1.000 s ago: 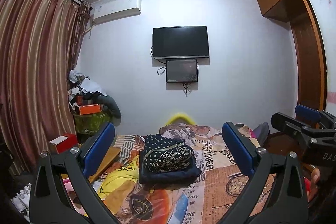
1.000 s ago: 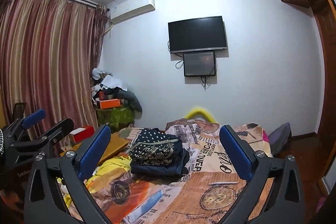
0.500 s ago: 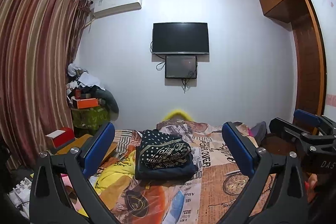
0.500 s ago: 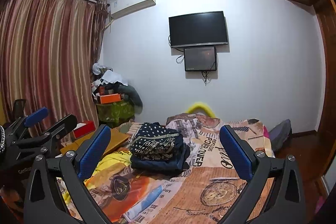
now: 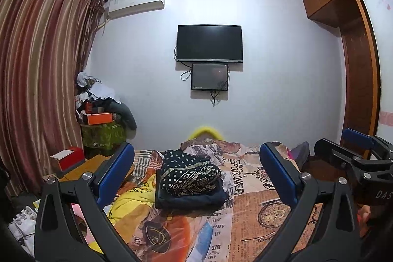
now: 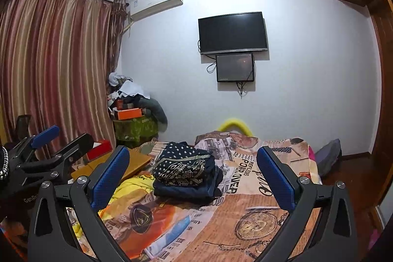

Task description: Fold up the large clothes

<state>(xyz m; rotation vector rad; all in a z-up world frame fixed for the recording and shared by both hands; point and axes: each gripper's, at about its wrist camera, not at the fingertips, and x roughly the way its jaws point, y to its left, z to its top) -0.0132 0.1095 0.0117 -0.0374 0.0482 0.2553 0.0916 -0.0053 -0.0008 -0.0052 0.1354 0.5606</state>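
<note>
both tongs are held above the bed (image 5: 258, 213), spread wide and gripping nothing: left tongs (image 5: 196, 173), right tongs (image 6: 192, 176). the folded clothes (image 5: 189, 178) sit stacked mid-bed, a patterned piece on a navy one, well ahead of both. a yellow cloth (image 5: 132, 203) lies just left of the stack.

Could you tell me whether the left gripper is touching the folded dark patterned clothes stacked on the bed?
Apart. The left wrist view shows the left gripper open, raised well short of the folded dark patterned clothes.
</note>
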